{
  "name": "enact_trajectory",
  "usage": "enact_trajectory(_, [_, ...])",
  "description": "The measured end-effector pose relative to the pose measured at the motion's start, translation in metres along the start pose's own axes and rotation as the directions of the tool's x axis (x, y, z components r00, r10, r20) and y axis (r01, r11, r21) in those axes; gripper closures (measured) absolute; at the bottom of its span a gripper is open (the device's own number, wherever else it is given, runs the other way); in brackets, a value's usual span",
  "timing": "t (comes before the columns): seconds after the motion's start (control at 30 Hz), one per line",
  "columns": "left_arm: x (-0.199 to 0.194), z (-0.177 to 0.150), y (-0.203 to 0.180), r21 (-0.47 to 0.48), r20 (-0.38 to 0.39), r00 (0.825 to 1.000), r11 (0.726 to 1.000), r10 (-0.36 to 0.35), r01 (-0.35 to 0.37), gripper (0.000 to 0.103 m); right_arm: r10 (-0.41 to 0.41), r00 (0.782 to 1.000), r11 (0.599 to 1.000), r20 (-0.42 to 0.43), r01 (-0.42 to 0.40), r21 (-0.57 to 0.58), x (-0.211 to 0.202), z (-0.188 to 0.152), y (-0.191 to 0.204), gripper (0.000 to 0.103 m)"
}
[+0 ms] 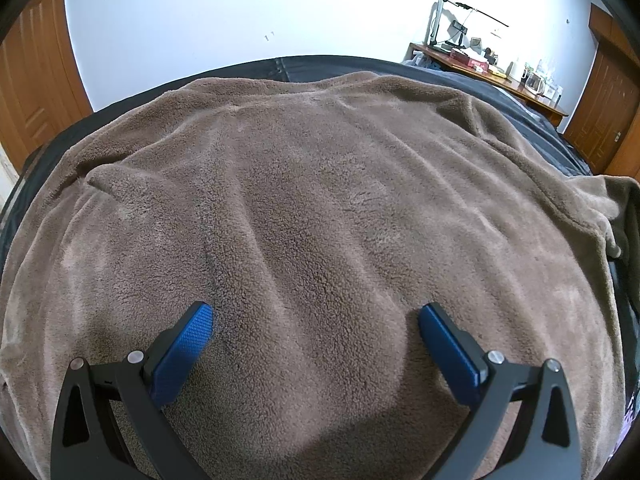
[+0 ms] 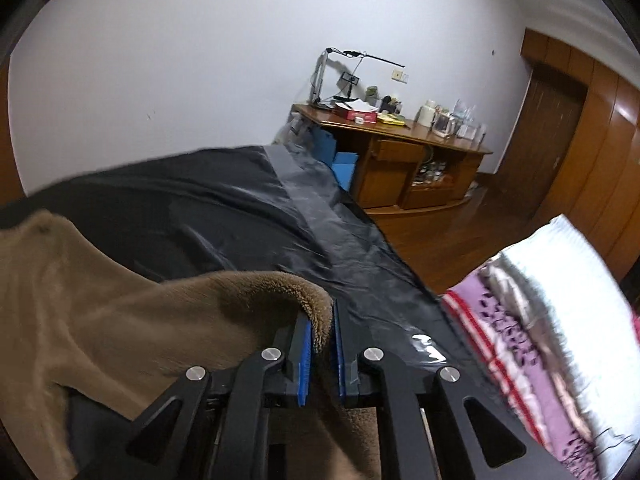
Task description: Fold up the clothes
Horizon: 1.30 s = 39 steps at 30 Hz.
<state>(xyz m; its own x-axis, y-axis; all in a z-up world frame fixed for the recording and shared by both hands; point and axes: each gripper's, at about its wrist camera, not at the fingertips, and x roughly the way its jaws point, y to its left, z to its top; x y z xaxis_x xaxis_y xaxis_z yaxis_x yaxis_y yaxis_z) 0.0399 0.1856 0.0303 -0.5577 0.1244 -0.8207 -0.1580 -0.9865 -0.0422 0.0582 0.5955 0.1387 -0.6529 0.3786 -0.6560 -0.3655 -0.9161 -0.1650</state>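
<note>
A brown fleece garment (image 1: 320, 200) lies spread over a black sheet (image 1: 340, 65) on the bed and fills the left wrist view. My left gripper (image 1: 316, 316) is open and empty, its blue pads just above the fleece near its front part. In the right wrist view my right gripper (image 2: 321, 320) is shut on a fold of the same brown fleece (image 2: 256, 292) and holds that edge lifted above the black sheet (image 2: 200, 208). The rest of the fleece hangs down to the left.
A wooden desk (image 2: 400, 148) with clutter and a lamp stands against the white wall behind the bed. A folded pink and white quilt (image 2: 560, 320) lies at the right. A wooden floor (image 2: 440, 232) and wooden doors (image 2: 552, 136) are beyond the bed's right edge.
</note>
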Motion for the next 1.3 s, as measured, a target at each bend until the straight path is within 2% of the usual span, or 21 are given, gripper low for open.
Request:
enact_trajectory(0.07, [0.000, 0.000, 0.000, 0.000, 0.000, 1.000, 1.000, 0.000, 0.000, 0.000, 0.104, 0.995, 0.994, -0.003, -0.104, 0.033, -0.006, 0.010, 0.008, 0.079])
enact_trajectory(0.1, [0.000, 0.000, 0.001, 0.000, 0.000, 1.000, 1.000, 0.000, 0.000, 0.000, 0.149, 0.989, 0.988, 0.005, -0.149, 0.039, -0.009, 0.013, 0.016, 0.053])
enact_trajectory(0.13, [0.001, 0.000, 0.001, 0.000, 0.000, 1.000, 1.000, 0.000, 0.000, 0.000, 0.192, 0.981, 0.980, 0.014, -0.192, 0.043, -0.013, 0.016, 0.024, 0.023])
enact_trajectory(0.17, [0.001, 0.000, 0.001, 0.000, 0.000, 1.000, 1.000, 0.000, 0.000, 0.000, 0.234, 0.972, 0.971, 0.023, -0.235, 0.048, -0.017, 0.019, 0.032, 0.019])
enact_trajectory(0.3, [0.000, 0.001, 0.002, 0.001, 0.000, 1.000, 1.000, 0.000, 0.000, 0.000, 0.409, 0.912, 0.912, 0.035, -0.409, -0.016, -0.033, 0.032, 0.092, 0.019])
enact_trajectory(0.43, [0.000, 0.001, 0.003, 0.001, 0.000, 1.000, 1.000, -0.003, 0.003, 0.000, 0.524, 0.848, 0.846, -0.081, -0.529, -0.068, -0.024, 0.037, 0.166, 0.019])
enact_trajectory(0.5, [0.000, 0.001, 0.004, 0.001, 0.001, 1.000, 1.000, -0.005, 0.005, 0.000, 0.579, 0.801, 0.806, -0.151, -0.591, -0.045, -0.008, 0.036, 0.192, 0.019])
enact_trajectory(0.53, [0.000, 0.001, 0.004, 0.001, 0.001, 1.000, 1.000, -0.005, 0.005, 0.000, 0.611, 0.768, 0.781, -0.193, -0.624, -0.012, 0.002, 0.033, 0.204, 0.020])
enact_trajectory(0.6, [0.000, 0.001, 0.004, 0.002, 0.000, 1.000, 1.000, -0.006, 0.006, 0.000, 0.632, 0.736, 0.763, -0.245, -0.646, 0.026, 0.020, 0.028, 0.221, 0.020])
enact_trajectory(0.73, [0.001, 0.002, 0.004, 0.001, 0.000, 1.000, 1.000, -0.006, 0.006, 0.000, 0.575, 0.757, 0.802, -0.310, -0.597, 0.028, 0.057, 0.021, 0.242, 0.020])
enact_trajectory(0.9, [0.002, 0.003, 0.003, 0.001, 0.000, 1.000, 1.000, -0.004, 0.004, 0.000, 0.435, 0.858, 0.881, -0.271, -0.469, -0.070, 0.079, 0.028, 0.250, 0.020])
enact_trajectory(1.03, [0.002, 0.002, 0.004, 0.002, -0.001, 1.000, 1.000, -0.005, 0.005, 0.000, 0.317, 0.922, 0.922, -0.221, -0.354, -0.156, 0.096, 0.034, 0.254, 0.020])
enact_trajectory(1.13, [0.001, 0.002, 0.005, 0.002, 0.000, 1.000, 1.000, -0.007, 0.007, 0.000, 0.271, 0.945, 0.936, -0.183, -0.303, -0.177, 0.103, 0.038, 0.256, 0.020])
enact_trajectory(1.3, [0.000, 0.001, 0.007, 0.004, 0.000, 1.000, 1.000, -0.011, 0.011, 0.000, 0.251, 0.952, 0.945, -0.177, -0.280, -0.167, 0.110, 0.043, 0.252, 0.017])
